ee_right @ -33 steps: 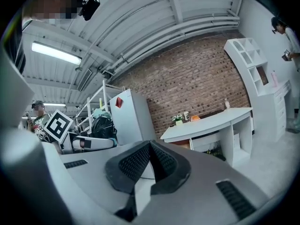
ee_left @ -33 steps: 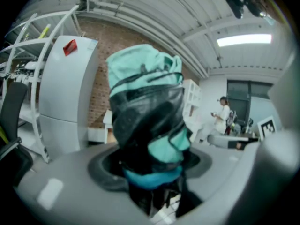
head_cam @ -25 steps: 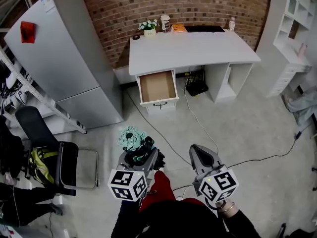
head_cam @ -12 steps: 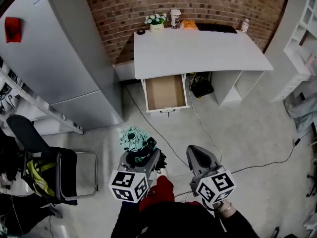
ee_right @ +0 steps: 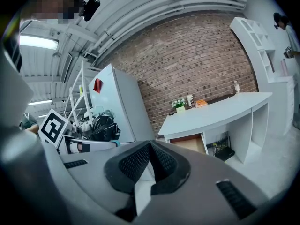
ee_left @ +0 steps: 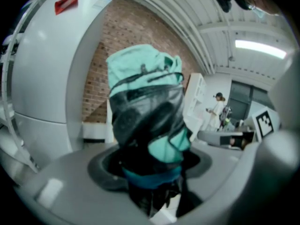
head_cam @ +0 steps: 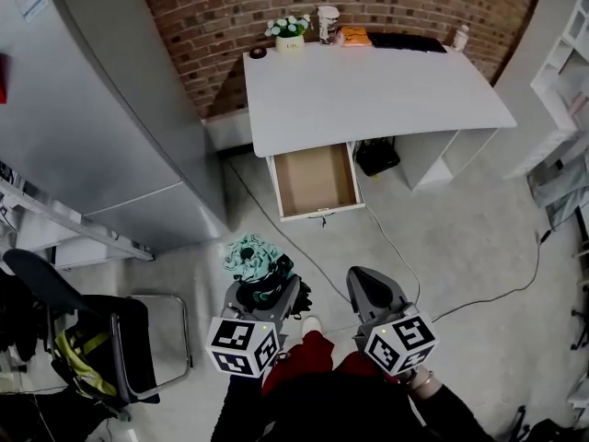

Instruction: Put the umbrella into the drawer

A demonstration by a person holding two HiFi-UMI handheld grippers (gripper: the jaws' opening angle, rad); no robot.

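The umbrella is a folded compact type with a teal and black canopy. It sits at lower centre-left of the head view, clamped in the left hand-held gripper. In the left gripper view the jaws stand wide around the dark lower part of the bundle, and the teal end projects beyond them. The right hand-held gripper is empty, with its ribbed pads pressed together; it shows at lower centre-right of the head view. The drawer is pulled open below the front edge of the white desk, at centre frame. Its brown floor is bare, and it is well apart from the umbrella. A refrigerator fills the upper left. Handling estimate: the item is light. Loose fabric folds lie over what is likely a stiff central shaft, so the outer layer will compress and may slide under the pads. Take hold across the middle of the bundle, where the wrap strap keeps the canopy tight, not on the loose teal end. The protruding end may catch on the drawer front during insertion, so lead with it angled downward.
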